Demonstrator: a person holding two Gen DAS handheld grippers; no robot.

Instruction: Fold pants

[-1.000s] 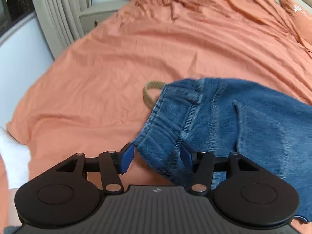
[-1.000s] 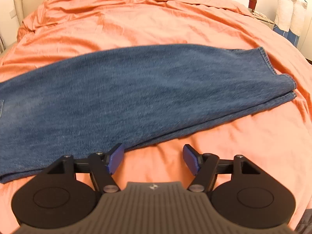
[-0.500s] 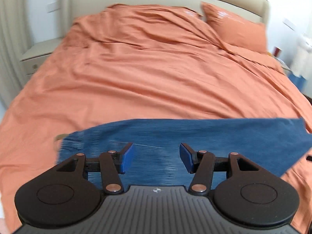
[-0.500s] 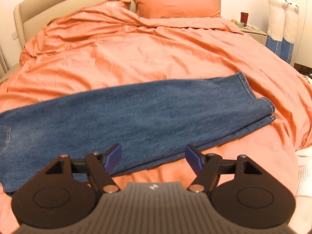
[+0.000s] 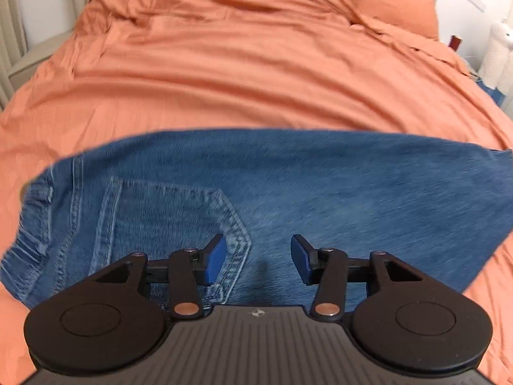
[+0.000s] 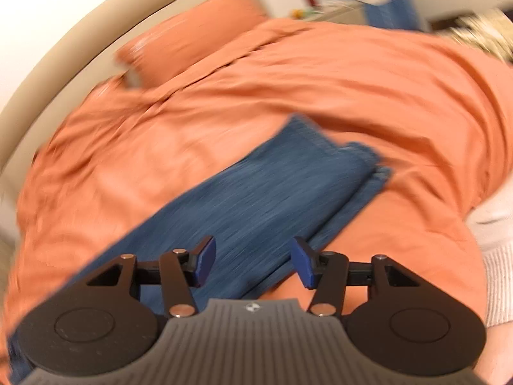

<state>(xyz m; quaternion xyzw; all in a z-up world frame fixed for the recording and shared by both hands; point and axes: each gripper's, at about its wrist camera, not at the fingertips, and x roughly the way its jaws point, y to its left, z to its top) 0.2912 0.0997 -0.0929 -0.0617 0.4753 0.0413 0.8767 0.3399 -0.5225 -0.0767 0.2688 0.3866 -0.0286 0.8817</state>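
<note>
Left tool (image 5: 257,258) spread, empty, above jeans (image 5: 288,192) near back pocket (image 5: 173,221). Right tool (image 6: 253,261) spread, empty, above jeans' leg end. Jeans flat across orange bed (image 5: 256,64).

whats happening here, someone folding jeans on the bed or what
A person holding a two-finger gripper in each hand is working on a pair of blue jeans spread on an orange bedspread. The legs lie one on the other. The left gripper hangs open over the back pocket; the right gripper hangs open over the legs, short of the hems. Neither grips the denim, and no crosswise fold shows yet. The right view is motion-blurred.
</note>
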